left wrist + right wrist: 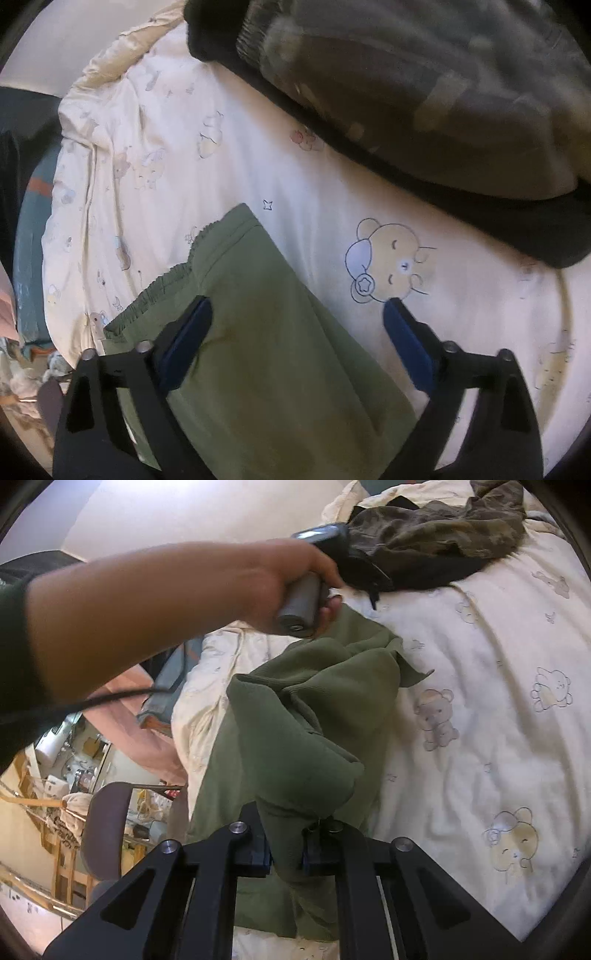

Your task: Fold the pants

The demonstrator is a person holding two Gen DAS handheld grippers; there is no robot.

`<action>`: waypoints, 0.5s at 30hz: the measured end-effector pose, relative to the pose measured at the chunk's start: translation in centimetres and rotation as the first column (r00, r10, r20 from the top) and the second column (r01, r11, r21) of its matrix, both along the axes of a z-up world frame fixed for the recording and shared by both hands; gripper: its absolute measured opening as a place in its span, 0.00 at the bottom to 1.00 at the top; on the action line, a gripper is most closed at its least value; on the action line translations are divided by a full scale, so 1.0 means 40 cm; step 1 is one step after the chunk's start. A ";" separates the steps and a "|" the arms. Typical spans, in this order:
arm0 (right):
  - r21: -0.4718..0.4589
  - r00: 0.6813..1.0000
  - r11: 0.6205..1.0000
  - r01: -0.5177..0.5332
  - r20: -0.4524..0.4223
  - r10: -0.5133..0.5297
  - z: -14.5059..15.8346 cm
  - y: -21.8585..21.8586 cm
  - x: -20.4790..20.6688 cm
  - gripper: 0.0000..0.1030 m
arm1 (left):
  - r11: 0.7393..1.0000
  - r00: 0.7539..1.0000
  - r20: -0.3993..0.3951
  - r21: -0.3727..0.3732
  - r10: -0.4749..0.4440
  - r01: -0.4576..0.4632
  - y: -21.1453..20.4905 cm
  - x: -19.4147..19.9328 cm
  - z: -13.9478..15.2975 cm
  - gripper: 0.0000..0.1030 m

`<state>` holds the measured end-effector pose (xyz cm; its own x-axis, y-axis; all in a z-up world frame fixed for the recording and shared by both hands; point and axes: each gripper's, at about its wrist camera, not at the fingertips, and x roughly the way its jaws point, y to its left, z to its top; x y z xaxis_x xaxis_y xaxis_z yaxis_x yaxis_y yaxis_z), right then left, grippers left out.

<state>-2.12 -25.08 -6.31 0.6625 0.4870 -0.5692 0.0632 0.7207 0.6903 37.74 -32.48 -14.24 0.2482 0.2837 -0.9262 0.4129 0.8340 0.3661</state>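
Right gripper (pixel 286 853) pinching green pants (pixel 295 731), left gripper (pixel 297 314) spread, over bear-print bedsheet (pixel 480 664); cluttered shelves (pixel 55 775) beyond.

Camouflage garment (pixel 436 535) heaped on bear-print quilt (pixel 480 709) (cream) — chair (pixel 107 823) beside.

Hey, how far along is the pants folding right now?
Early stage. Done: the olive green pants lie on the cream bear-print bedspread. In hand: the right tongs are shut on a bunched fold of them; the left tongs hang open over the elastic waistband end. Left: flattening and folding; the fabric looks rumpled.
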 end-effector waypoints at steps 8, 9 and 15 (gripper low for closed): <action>-0.033 0.998 0.998 -0.054 -0.015 0.054 -0.003 0.034 0.011 0.10 | 0.980 0.996 -0.006 0.175 -0.094 0.094 -0.030 0.009 -0.068 0.36; -0.046 0.998 0.997 -0.064 -0.013 0.064 0.000 0.038 0.011 0.10 | 0.974 0.994 -0.002 0.198 -0.113 0.111 -0.029 0.008 -0.070 0.20; -0.069 0.995 0.992 -0.101 0.001 0.102 0.011 0.059 0.014 0.10 | 0.977 0.989 -0.010 0.155 -0.149 0.149 0.005 0.019 -0.010 0.08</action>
<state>-1.58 -22.72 -5.87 0.6141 0.5118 -0.6008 -0.0156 0.7689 0.6391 38.50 -32.26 -14.62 0.3003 0.3829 -0.8736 0.5276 0.6964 0.4865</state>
